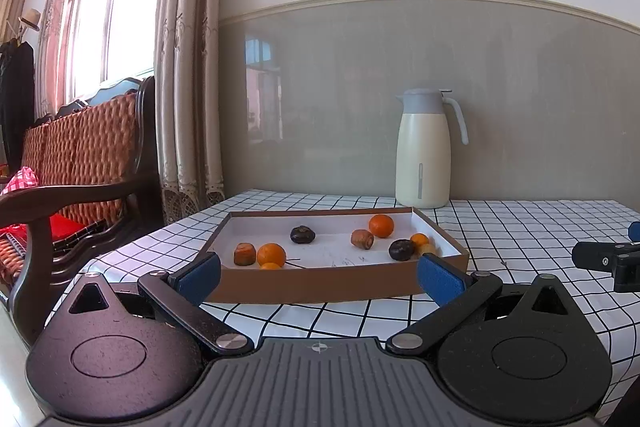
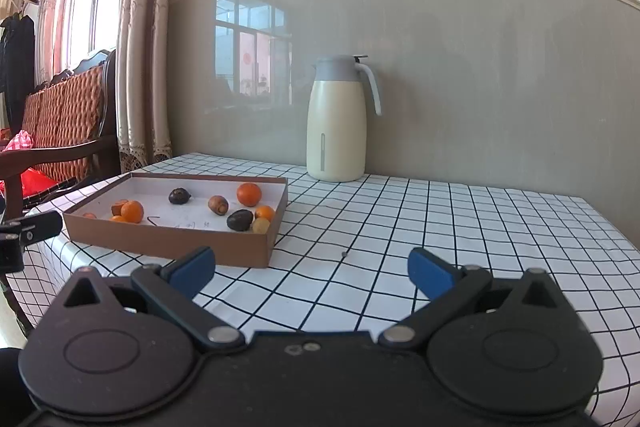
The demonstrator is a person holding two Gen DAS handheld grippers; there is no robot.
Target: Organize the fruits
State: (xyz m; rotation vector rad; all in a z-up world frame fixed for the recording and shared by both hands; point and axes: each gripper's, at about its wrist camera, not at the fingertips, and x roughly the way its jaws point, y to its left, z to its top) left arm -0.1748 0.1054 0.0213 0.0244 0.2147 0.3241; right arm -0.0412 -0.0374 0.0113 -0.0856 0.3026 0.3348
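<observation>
The fruits lie scattered in a shallow cardboard box [image 1: 320, 277] on the checked desk [image 2: 440, 227], in front of and to the left of the cream thermos jug [image 1: 423, 151]. Inside the box are small oranges [image 1: 381, 225], dark round fruits [image 1: 302, 234], brown stubby pieces [image 1: 362, 239] and a pale yellow one [image 2: 261, 225] in the box's near right corner. The left gripper [image 1: 320, 275] hovers just before the box's near wall, its fingers [image 1: 200, 277] spread wide and empty; the right gripper [image 2: 312, 271] hangs over bare cloth to the right of the box, equally wide and empty. The oranges look light, firm and round, so they probably roll; a hold across the widest part with mild pressure suits them. The dark fruits may be softer, though the view is too coarse to say.
</observation>
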